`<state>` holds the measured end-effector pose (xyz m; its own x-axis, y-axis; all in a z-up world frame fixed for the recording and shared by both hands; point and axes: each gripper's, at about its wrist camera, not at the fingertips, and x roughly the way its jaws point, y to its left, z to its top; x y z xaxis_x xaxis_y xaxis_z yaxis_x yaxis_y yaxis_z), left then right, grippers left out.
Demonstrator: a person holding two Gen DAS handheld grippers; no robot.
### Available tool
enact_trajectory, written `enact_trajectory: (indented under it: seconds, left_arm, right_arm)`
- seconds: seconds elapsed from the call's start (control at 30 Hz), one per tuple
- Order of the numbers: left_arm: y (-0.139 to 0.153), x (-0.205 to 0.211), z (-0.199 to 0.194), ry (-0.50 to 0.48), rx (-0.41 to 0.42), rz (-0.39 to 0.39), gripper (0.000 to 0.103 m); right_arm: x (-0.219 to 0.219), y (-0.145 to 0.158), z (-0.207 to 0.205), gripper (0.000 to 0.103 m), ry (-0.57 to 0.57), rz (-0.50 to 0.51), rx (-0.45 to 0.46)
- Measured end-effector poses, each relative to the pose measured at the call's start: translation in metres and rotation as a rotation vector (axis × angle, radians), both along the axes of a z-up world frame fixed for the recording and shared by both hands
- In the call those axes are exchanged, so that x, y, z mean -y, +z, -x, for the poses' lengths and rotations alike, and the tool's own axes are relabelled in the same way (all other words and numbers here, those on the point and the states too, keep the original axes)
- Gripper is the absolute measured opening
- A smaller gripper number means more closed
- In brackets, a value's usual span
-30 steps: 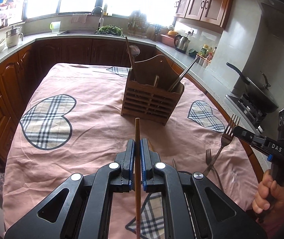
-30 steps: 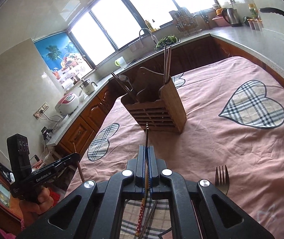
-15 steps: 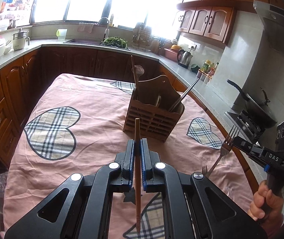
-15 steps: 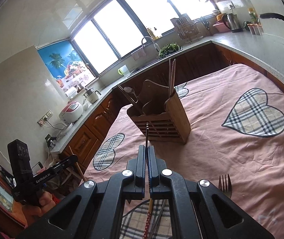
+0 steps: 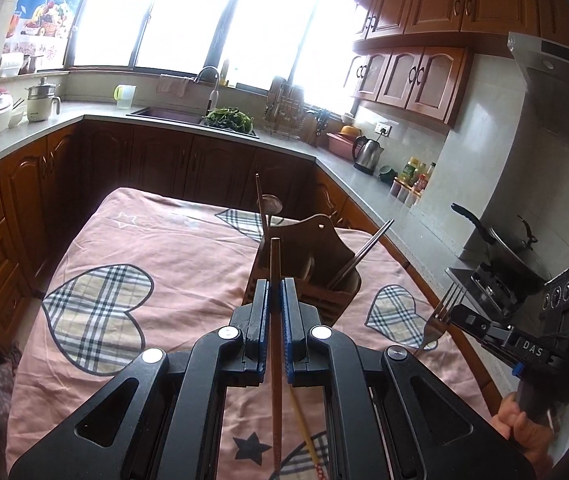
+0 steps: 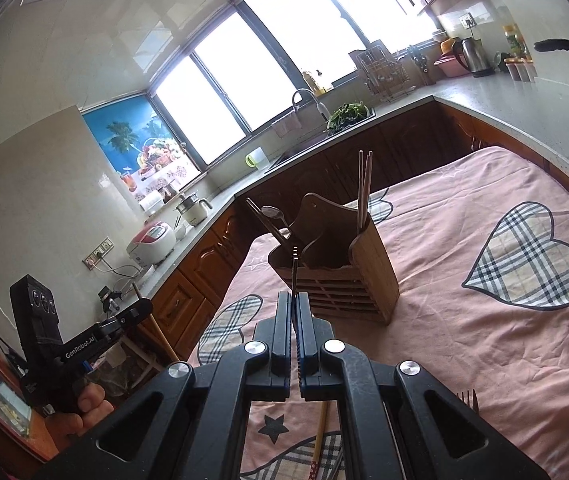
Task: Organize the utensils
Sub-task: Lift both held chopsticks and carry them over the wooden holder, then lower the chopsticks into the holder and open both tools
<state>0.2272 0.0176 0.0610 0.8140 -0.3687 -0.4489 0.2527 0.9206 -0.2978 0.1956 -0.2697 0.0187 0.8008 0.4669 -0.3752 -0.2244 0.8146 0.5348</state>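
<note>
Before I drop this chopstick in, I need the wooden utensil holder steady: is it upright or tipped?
Upright. The utensil holder stands flat on the tablecloth, opening upward, chopsticks sticking out.

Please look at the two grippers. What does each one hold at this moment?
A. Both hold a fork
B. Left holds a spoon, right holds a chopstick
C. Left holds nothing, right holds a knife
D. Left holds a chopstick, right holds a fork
D. The left gripper is shut on a brown chopstick, and the right gripper, seen in the left wrist view, clamps a fork by its handle.
</note>
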Motion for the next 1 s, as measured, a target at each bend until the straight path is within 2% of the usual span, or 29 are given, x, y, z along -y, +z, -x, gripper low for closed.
enact_trajectory:
  seconds: [0.33,0.73,1.0]
  left_arm:
    - [0.028,0.004,-0.035,0.036,0.092,0.018,0.005]
    - [0.07,0.018,-0.098,0.07,0.225,0.043,0.005]
    - [0.071,0.032,-0.13,0.09,0.26,0.028,0.005]
  right_arm:
    - [-0.004,0.025,-0.036,0.002,-0.001,-0.01,0.065]
    - [0.006,0.052,-0.094,0.002,-0.027,-0.077,0.129]
    - [0.008,0.046,-0.125,0.002,-0.023,-0.09,0.132]
